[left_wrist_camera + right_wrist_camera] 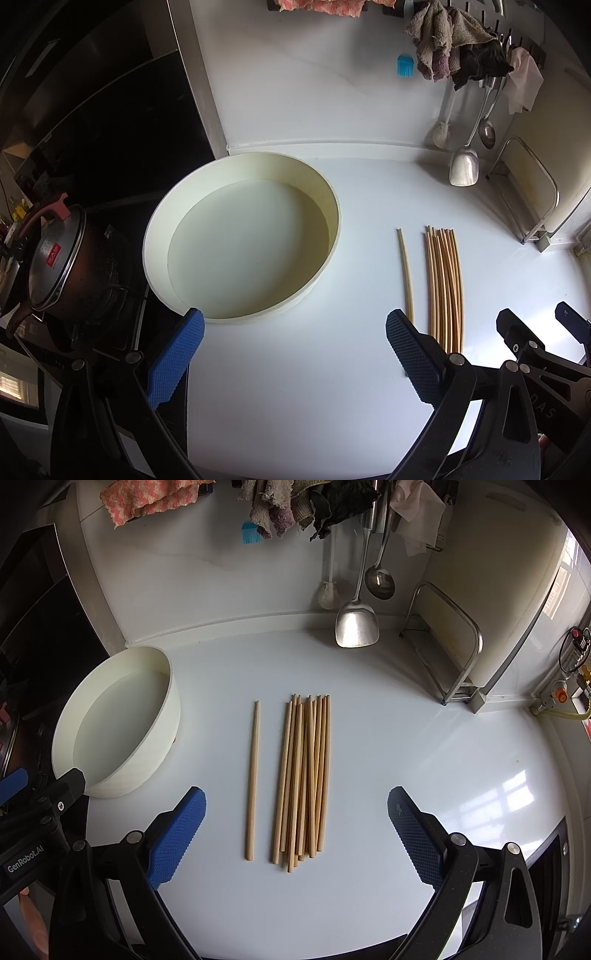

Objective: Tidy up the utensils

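White counter (406, 738) holds chopsticks (303, 775); a basin (162, 731) sits left of them, a spatula (356, 626) behind. Both grippers (295, 354) (295, 834) gape wide, empty.

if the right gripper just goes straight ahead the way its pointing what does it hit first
Most likely the bundle of chopsticks, lying between the open right gripper fingers' line on the counter. Height above it is unclear.

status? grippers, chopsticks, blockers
Left gripper open, empty. Right gripper open, empty. Chopstick bundle and single chopstick untouched beside basin. No blockers.
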Motion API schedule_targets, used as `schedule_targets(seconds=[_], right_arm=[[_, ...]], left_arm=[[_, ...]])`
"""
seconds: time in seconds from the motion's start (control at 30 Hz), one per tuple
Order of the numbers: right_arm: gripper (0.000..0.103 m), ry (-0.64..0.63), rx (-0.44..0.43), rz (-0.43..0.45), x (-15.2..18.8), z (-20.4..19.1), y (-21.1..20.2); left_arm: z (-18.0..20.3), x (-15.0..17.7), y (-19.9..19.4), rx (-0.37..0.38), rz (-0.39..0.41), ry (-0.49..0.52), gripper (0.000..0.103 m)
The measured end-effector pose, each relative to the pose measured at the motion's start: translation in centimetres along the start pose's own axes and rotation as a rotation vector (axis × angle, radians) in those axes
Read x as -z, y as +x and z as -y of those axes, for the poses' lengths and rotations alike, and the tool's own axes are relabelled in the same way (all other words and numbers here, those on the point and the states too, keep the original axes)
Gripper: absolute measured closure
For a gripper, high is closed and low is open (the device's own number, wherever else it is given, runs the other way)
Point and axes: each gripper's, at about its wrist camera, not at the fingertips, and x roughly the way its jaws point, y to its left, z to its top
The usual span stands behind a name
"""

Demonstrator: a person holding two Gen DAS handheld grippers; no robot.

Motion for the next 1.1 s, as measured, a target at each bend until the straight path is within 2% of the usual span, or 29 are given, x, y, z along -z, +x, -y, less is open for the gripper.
schedule_targets(seconds=[1.1], right_arm=[[0.008, 0.005, -0.005, -0.001, 0.00, 0.11, 0.07]], left_arm=[[0.10, 0.11, 0.13, -0.004, -0.006, 0.001, 0.006]])
